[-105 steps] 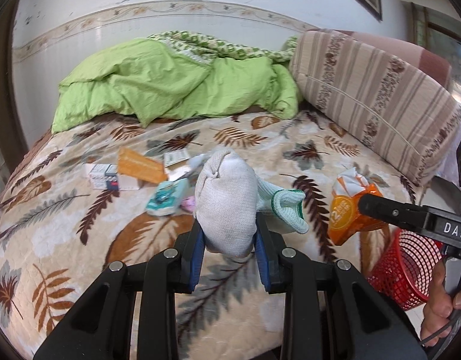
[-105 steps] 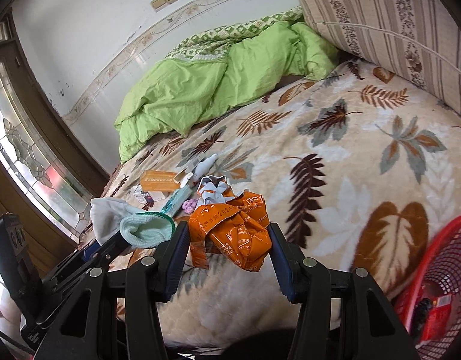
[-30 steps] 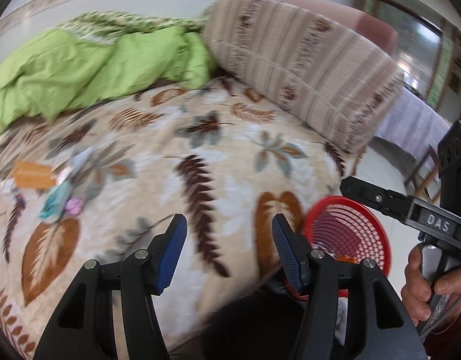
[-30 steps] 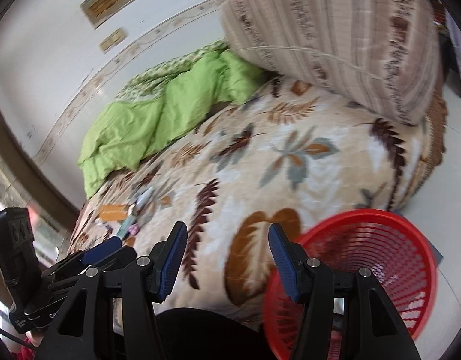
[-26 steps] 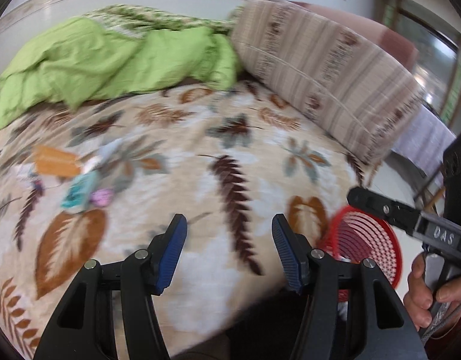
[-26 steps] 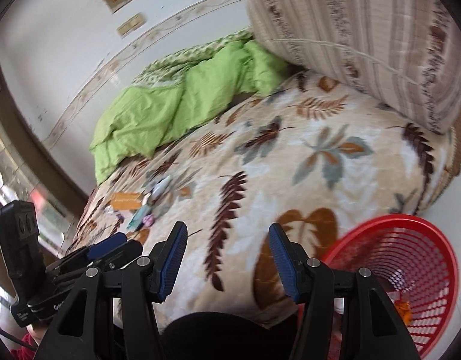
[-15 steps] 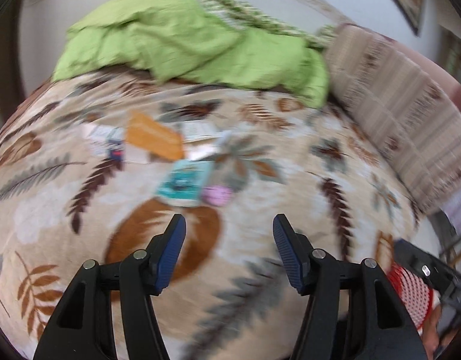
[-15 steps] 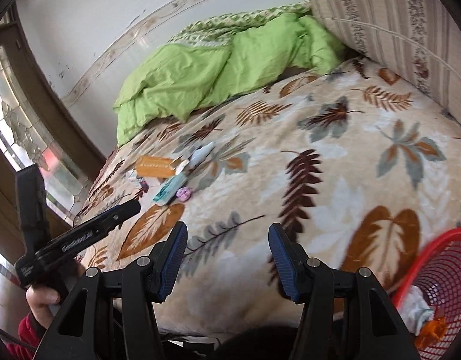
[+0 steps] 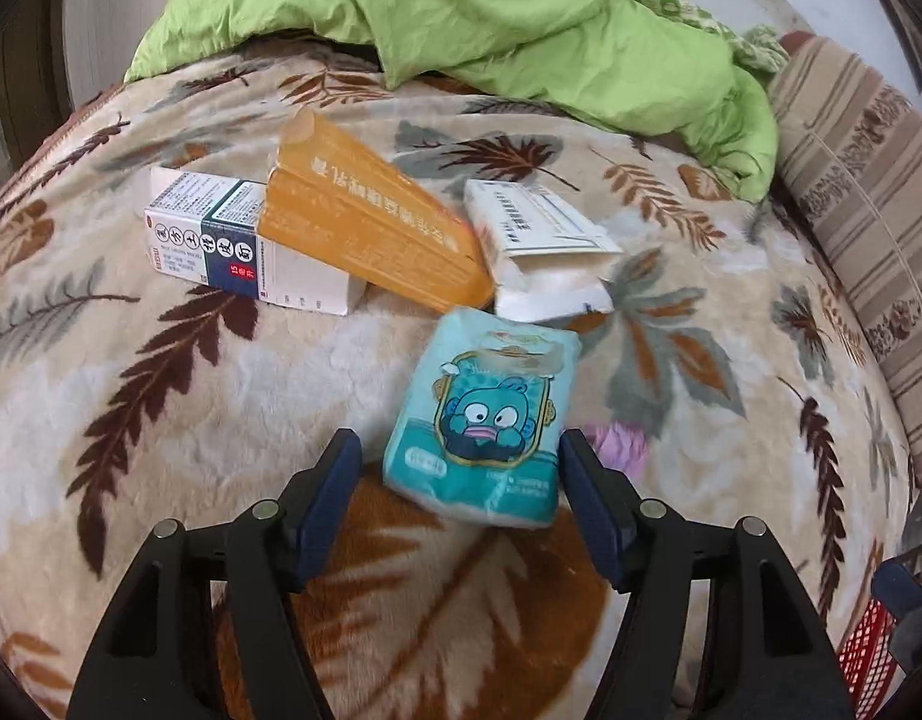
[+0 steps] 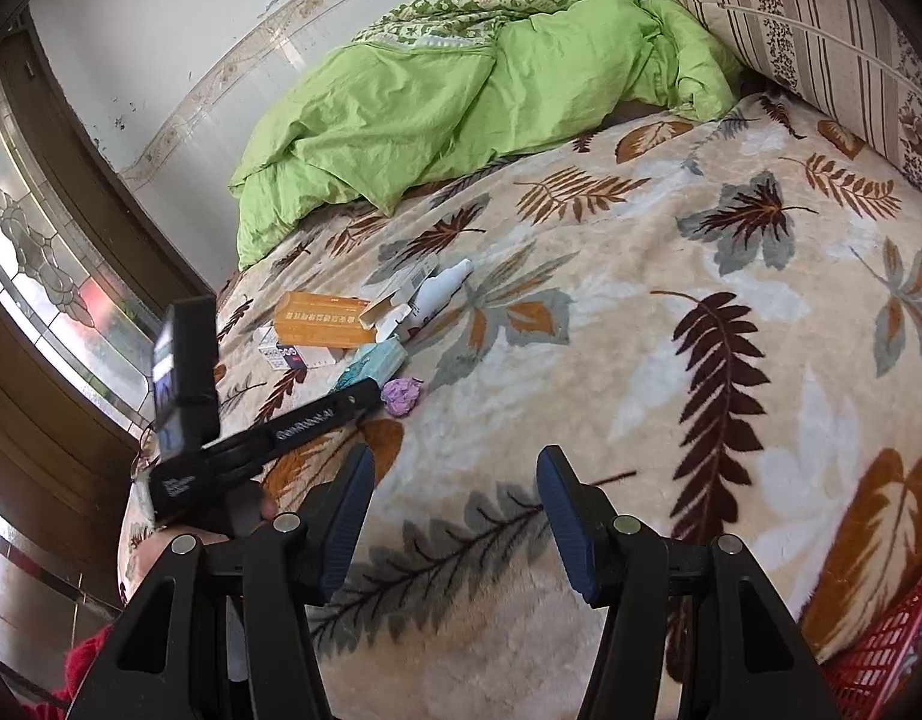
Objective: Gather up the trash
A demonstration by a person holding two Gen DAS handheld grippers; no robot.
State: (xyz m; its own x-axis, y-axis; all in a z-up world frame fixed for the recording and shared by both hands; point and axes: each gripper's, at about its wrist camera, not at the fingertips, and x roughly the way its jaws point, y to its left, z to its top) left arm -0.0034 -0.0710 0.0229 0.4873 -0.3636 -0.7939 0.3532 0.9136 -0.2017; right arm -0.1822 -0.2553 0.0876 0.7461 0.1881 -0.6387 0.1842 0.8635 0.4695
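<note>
Left gripper [image 9: 461, 498] opening around tissue pack [image 9: 485, 420], right gripper [image 10: 455, 510] wide, empty

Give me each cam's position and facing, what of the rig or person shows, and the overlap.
Left wrist: on the left hand-held gripper, angled down at the bed; its opening jaws flank the teal tissue pack, pads not pressing.
Right wrist: on the right hand-held gripper, open, looking across the leaf-print blanket; a hand grips the left tool.
Shared: tissue pack, orange box, purple wad, green duvet, red basket.
</note>
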